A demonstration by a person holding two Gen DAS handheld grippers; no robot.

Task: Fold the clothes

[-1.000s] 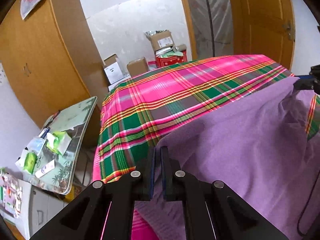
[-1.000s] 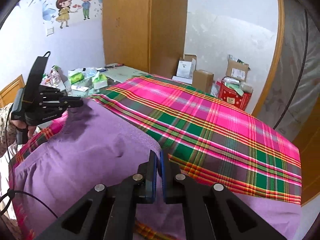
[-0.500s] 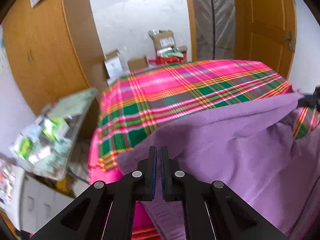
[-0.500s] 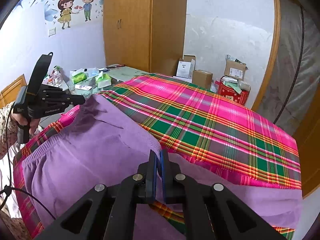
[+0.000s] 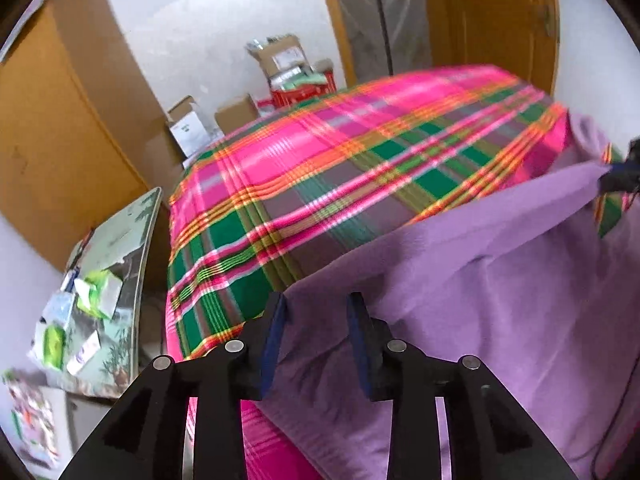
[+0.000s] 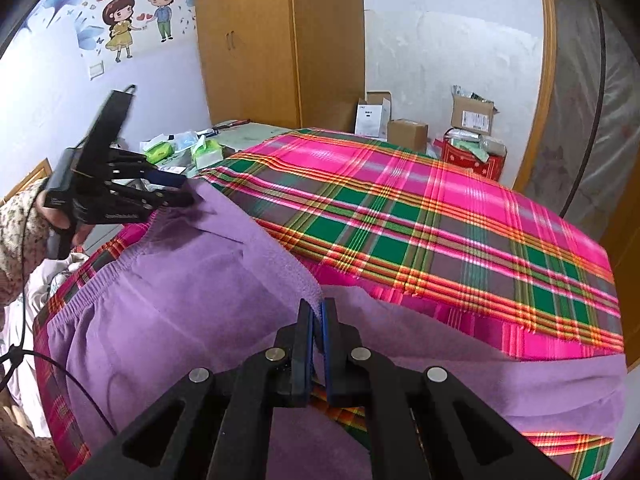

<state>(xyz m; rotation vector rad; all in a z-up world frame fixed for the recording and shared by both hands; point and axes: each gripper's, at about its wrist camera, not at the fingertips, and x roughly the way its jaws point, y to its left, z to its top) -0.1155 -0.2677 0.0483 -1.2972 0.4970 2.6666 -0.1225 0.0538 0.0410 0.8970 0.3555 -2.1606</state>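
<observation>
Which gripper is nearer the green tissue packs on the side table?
Left. The left gripper hovers just in front of the green tissue packs; the right gripper pinches the purple garment farther along the bed.

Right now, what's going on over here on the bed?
A person is folding a purple garment on a bed covered with a plaid sheet, holding a gripper in each hand. The right gripper is shut on a fold of the purple garment. The left gripper is open at the garment's other edge, its fingers on either side of the cloth.
</observation>
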